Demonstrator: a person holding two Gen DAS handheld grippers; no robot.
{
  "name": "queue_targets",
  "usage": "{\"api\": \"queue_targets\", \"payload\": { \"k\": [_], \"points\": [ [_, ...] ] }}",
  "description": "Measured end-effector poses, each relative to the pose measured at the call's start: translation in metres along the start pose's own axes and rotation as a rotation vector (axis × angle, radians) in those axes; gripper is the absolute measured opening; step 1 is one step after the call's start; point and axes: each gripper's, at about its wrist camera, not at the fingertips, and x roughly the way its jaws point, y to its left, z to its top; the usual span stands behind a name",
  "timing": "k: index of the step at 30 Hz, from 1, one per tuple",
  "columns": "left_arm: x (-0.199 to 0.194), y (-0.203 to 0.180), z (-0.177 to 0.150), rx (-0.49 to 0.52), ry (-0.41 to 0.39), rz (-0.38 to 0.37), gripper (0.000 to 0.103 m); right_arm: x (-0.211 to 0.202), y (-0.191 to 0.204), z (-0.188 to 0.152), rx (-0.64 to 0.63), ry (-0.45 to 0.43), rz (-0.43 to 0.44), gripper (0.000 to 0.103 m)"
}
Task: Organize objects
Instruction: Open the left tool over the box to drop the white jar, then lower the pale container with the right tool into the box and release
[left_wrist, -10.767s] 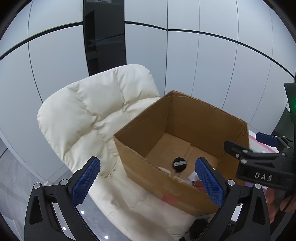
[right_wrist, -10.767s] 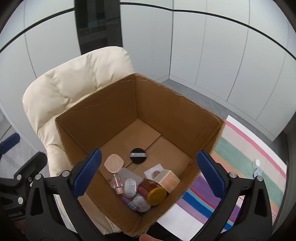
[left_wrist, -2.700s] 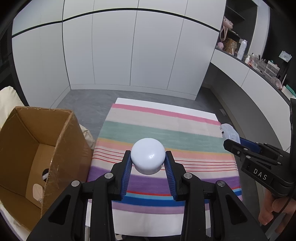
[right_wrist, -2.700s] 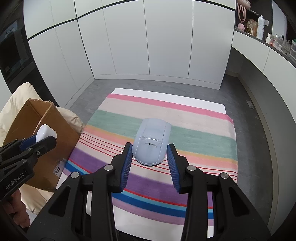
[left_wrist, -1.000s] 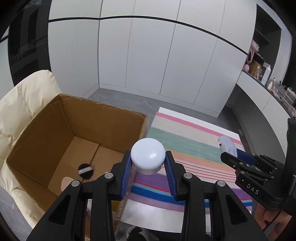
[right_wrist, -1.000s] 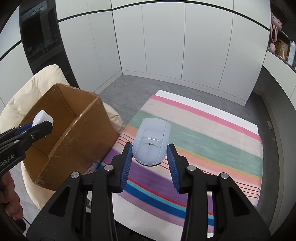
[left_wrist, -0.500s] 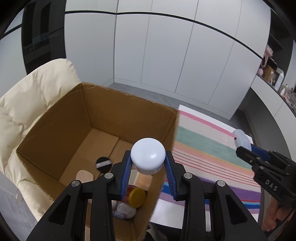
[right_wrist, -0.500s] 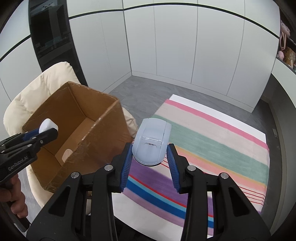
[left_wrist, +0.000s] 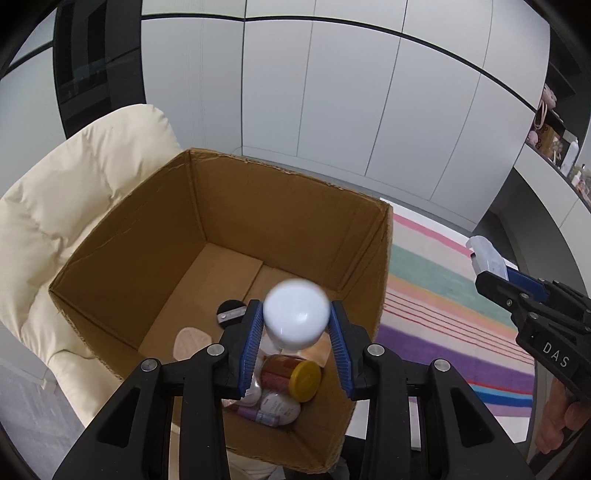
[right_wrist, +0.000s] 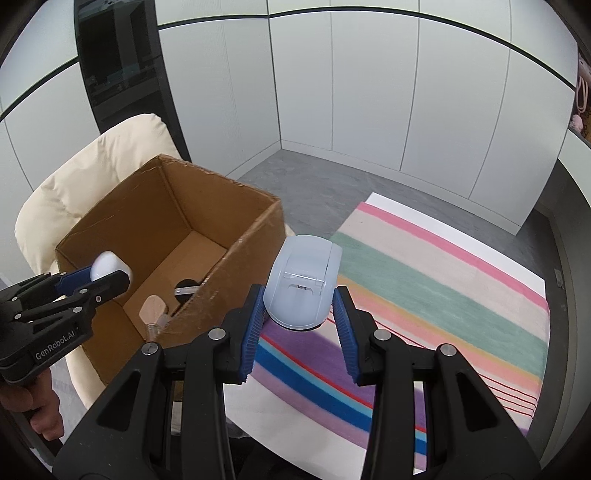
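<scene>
Left wrist view: the left gripper (left_wrist: 297, 341) pinches a white round-capped jar (left_wrist: 296, 318) between its blue pads, held above the open cardboard box (left_wrist: 236, 206) that sits on a cream padded chair (left_wrist: 74, 199); inside the box lie a black disc (left_wrist: 231, 313), a yellow-lidded amber jar (left_wrist: 293, 374) and other small containers. Right wrist view: the right gripper (right_wrist: 298, 326) clamps a pale blue plastic case (right_wrist: 303, 282) over the striped rug (right_wrist: 443, 295), just beside the box's near wall.

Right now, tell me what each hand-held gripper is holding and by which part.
Left hand-held gripper: white round-topped bottle, pinched at its sides just below the domed cap. Right hand-held gripper: pale blue plastic case, pinched across its lower sides.
</scene>
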Motion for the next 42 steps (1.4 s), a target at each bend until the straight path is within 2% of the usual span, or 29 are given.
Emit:
{"api": "queue_targets", "payload": {
  "k": [4,18,22,25,35,42],
  "points": [
    [-0.004,0.007,0.000,-0.006,-0.007,0.008,0.041,0.001,0.011,0.001,-0.016,0.001,0.015,0.040],
    [-0.022,0.041,-0.006,-0.038,-0.013,0.023,0.042,0.010,0.063,0.008,-0.080,-0.002,0.077,0.040],
    [-0.034,0.051,-0.004,-0.031,-0.032,0.028,0.048,0.013,0.082,0.010,-0.104,-0.004,0.096,0.040],
    [-0.039,0.058,-0.003,-0.040,-0.050,0.036,0.059,0.017,0.095,0.009,-0.120,0.003,0.109,0.040],
    [-0.047,0.092,-0.008,-0.097,-0.061,0.076,0.075,0.025,0.128,0.006,-0.163,0.020,0.144,0.040],
    [-0.052,0.102,-0.011,-0.113,-0.072,0.107,0.087,0.030,0.144,0.001,-0.187,0.032,0.167,0.040]
  ]
}}
